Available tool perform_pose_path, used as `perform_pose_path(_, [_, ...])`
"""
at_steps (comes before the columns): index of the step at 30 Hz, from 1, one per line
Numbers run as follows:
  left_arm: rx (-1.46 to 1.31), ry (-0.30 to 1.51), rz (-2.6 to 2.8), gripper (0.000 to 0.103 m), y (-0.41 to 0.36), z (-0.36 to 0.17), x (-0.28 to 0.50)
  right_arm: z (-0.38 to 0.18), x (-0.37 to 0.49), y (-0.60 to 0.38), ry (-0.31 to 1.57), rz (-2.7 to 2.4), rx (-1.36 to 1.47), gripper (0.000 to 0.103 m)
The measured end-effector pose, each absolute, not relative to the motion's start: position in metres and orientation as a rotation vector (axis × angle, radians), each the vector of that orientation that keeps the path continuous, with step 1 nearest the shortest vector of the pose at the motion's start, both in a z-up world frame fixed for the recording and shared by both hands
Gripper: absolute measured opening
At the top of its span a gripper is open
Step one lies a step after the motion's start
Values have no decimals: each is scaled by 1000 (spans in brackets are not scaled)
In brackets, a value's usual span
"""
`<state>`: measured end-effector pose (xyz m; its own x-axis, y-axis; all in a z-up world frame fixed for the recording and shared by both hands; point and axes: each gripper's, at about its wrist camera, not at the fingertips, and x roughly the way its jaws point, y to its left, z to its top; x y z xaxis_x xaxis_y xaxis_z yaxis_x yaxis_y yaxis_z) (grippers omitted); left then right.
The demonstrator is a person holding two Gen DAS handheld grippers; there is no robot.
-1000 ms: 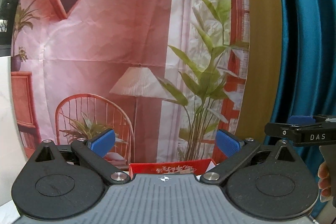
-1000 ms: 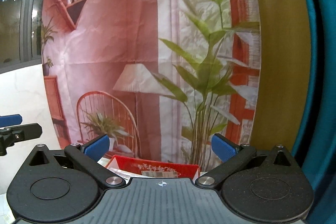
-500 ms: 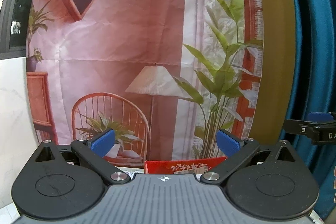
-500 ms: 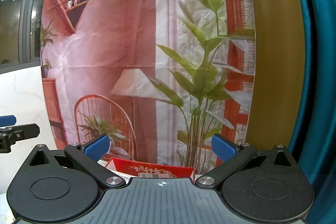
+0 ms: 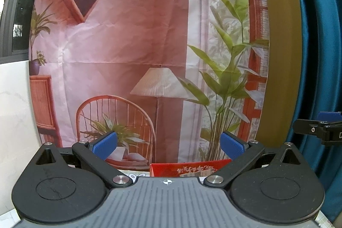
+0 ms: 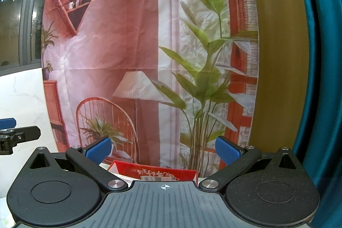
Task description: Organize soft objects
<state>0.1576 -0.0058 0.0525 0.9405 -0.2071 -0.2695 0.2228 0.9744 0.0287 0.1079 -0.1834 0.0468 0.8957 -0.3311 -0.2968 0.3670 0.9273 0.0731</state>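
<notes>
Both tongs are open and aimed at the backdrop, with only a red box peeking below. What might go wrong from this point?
1. No soft object is in either view, so a reach downward from here would be blind.
2. The red box is mostly hidden behind the left tongs, so they might knock its rim going down.
3. The right tongs hang close beside the left; they might bump each other over the box.

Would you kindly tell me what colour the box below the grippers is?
The box is red with pale print, clearest in the right wrist view.
</notes>
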Motion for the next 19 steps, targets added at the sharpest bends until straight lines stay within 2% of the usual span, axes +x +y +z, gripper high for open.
perform_pose_path(19, [75,251,-207,103,-4,53,152,49,99,-178,288,-359,125,103])
